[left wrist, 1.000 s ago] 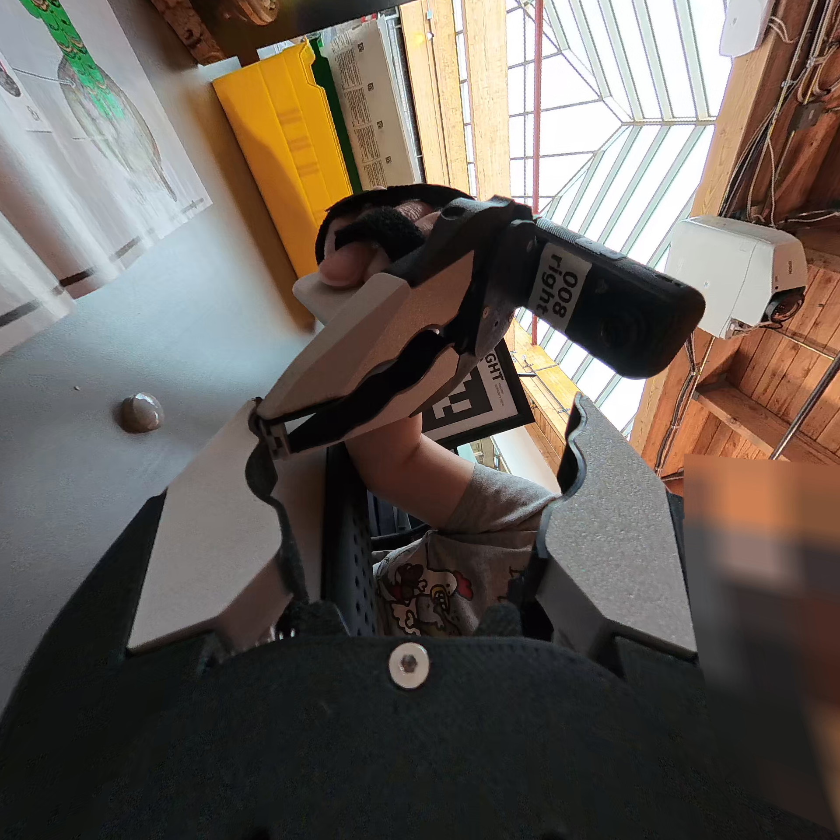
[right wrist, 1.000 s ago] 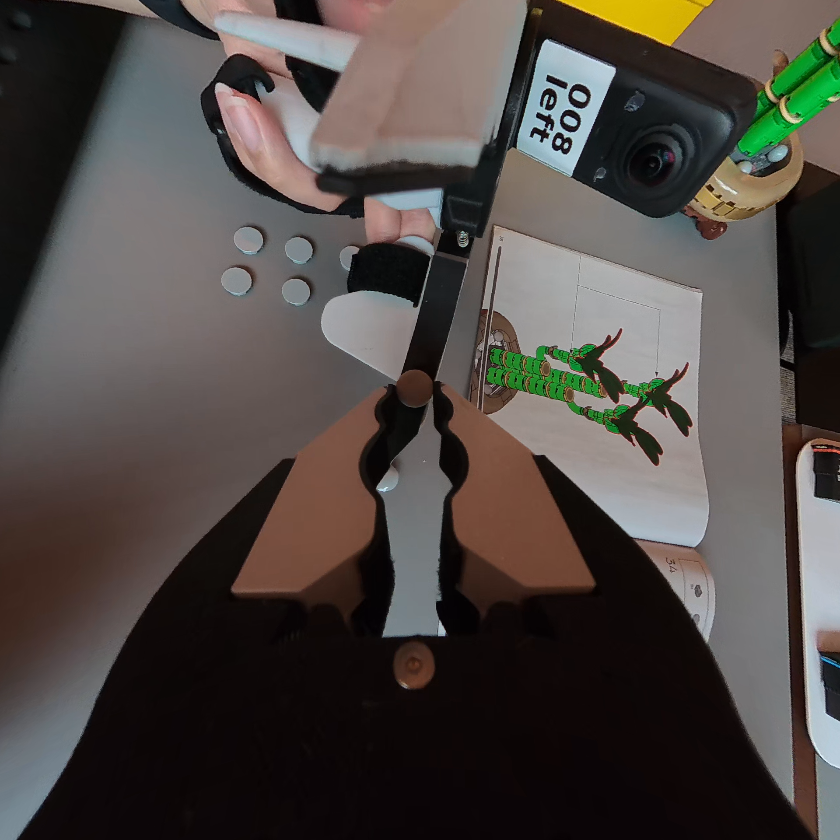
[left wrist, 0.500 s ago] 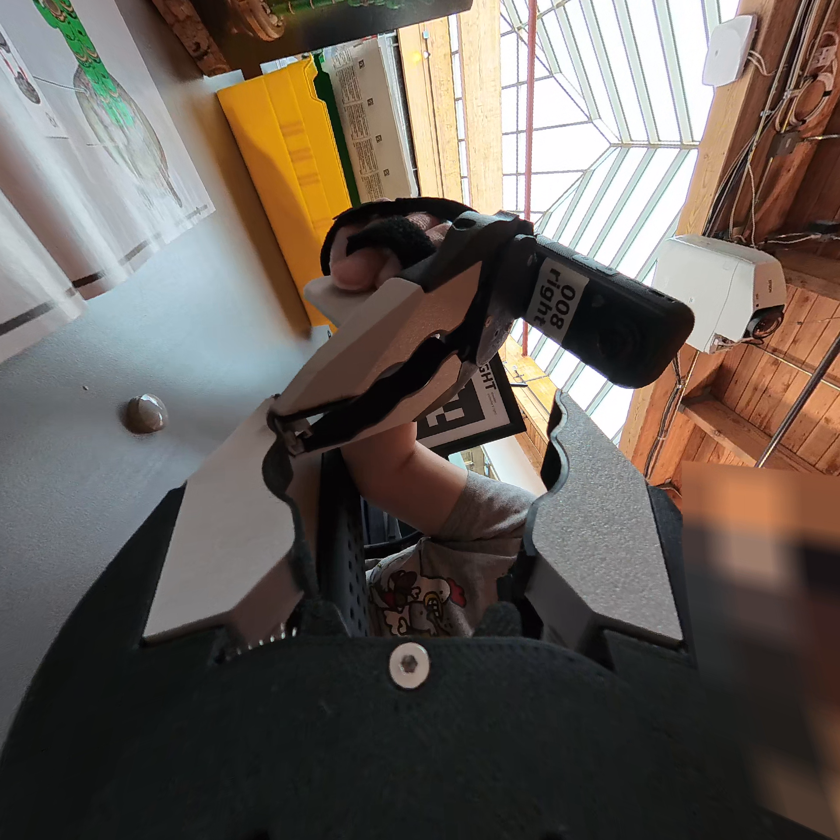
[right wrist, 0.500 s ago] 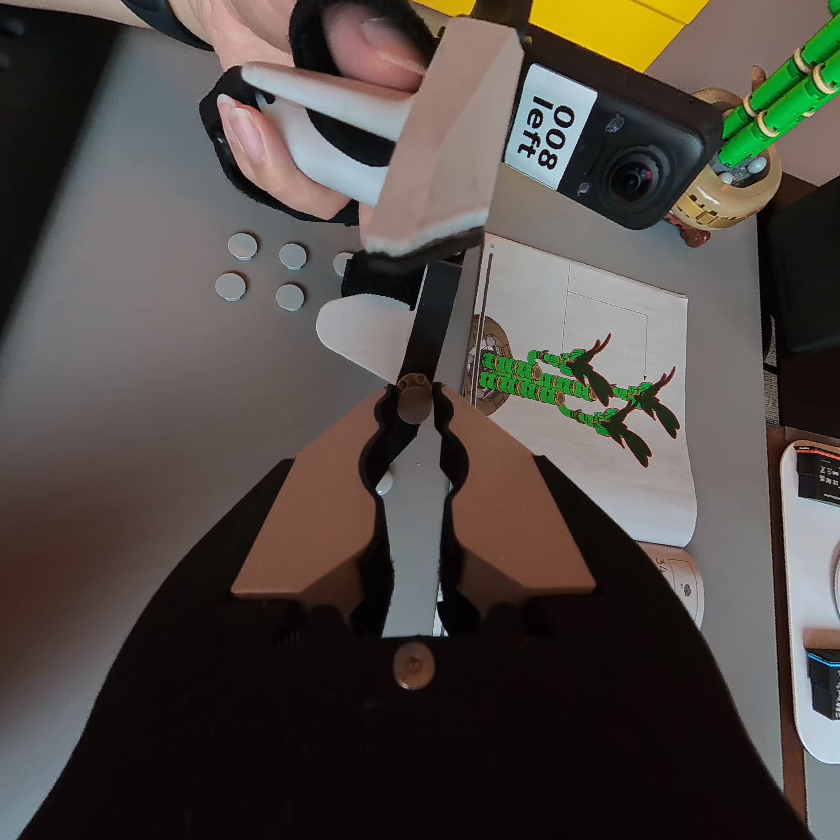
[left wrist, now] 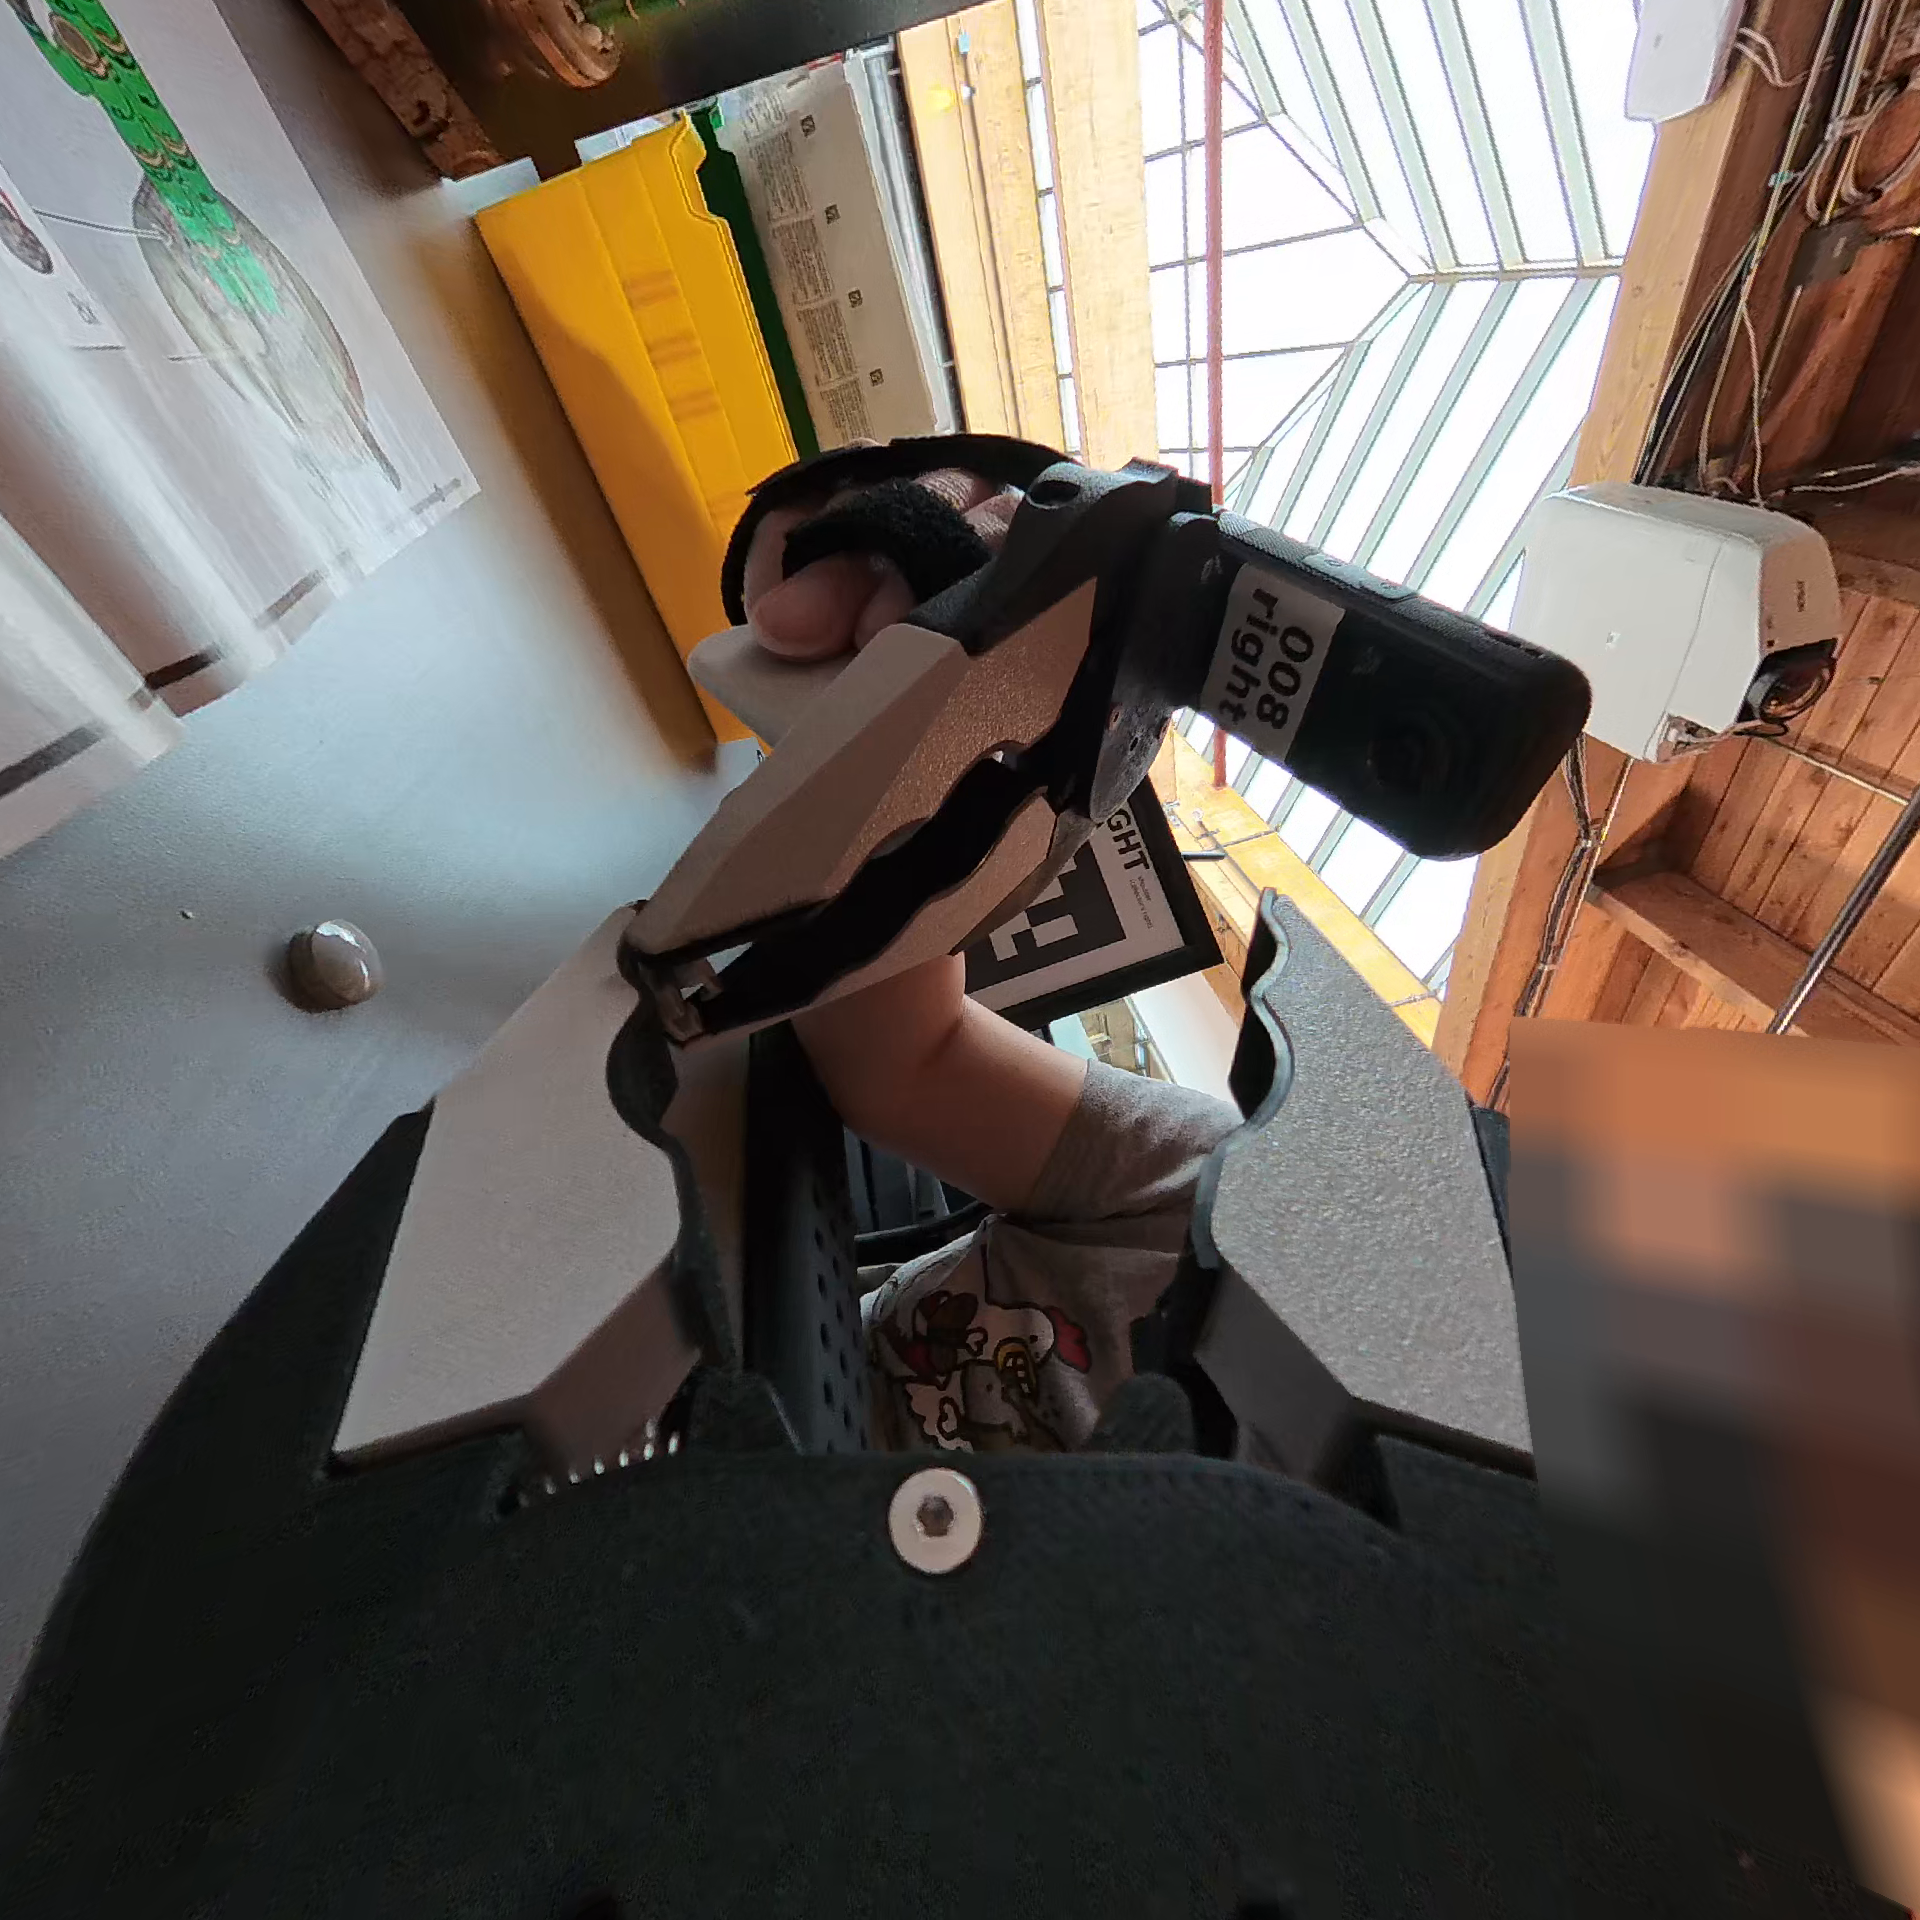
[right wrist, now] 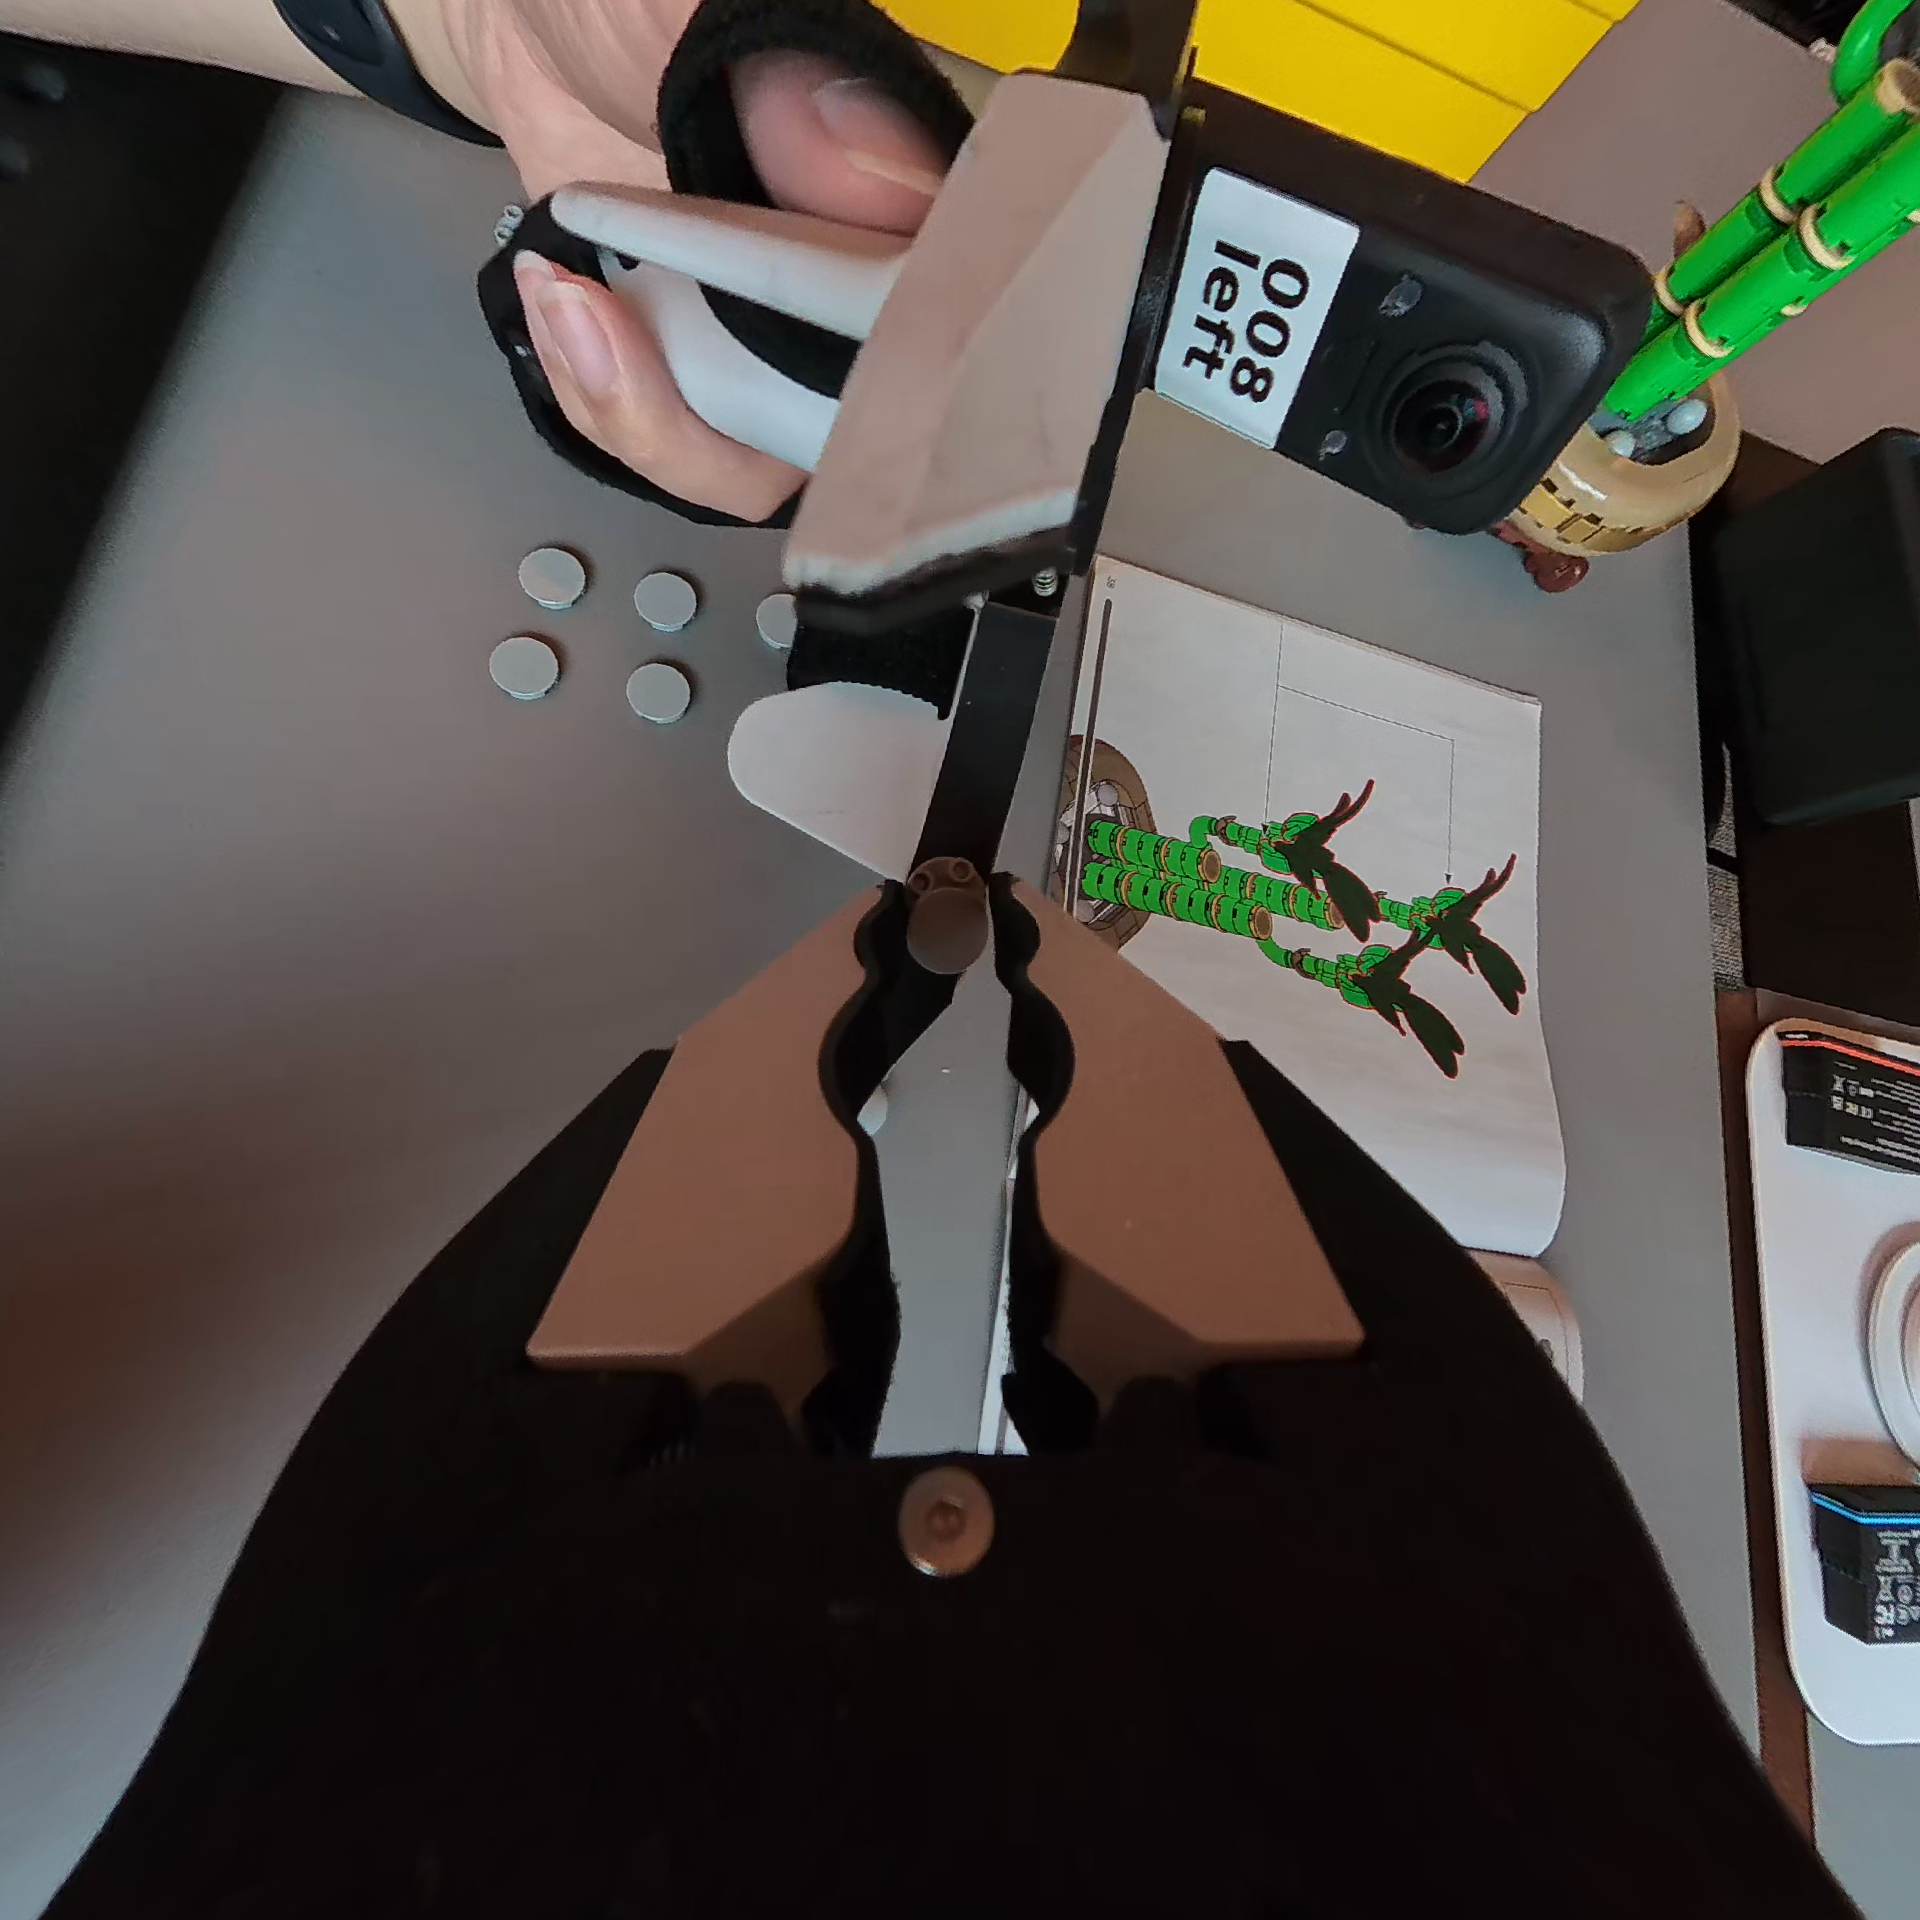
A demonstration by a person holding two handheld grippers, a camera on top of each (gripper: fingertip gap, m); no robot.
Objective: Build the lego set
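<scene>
My right gripper (right wrist: 943,902) is shut on a small round grey-brown lego piece (right wrist: 943,930), held above the table. In the left wrist view the right gripper (left wrist: 665,982) points down-left, and its tip with the piece rests at the tip of my left gripper's left finger (left wrist: 540,1164). My left gripper (left wrist: 945,925) is open wide and empty. In the right wrist view the left gripper's thin dark finger (right wrist: 982,727) reaches down to the piece. The green bamboo model (right wrist: 1766,239) stands in a tan pot (right wrist: 1621,488) at the far right.
Several round grey tiles (right wrist: 551,577) lie on the grey table (right wrist: 312,935). An open instruction booklet (right wrist: 1351,748) lies to the right. A yellow box (right wrist: 1299,62) stands at the back. A white tray (right wrist: 1787,1299) and a black box (right wrist: 1829,623) sit at the right. A small brown dome piece (left wrist: 330,964) lies on the table.
The left gripper has tilted and shifted against the right one, with its finger staying at the piece. The right gripper keeps its hold and has barely moved.
</scene>
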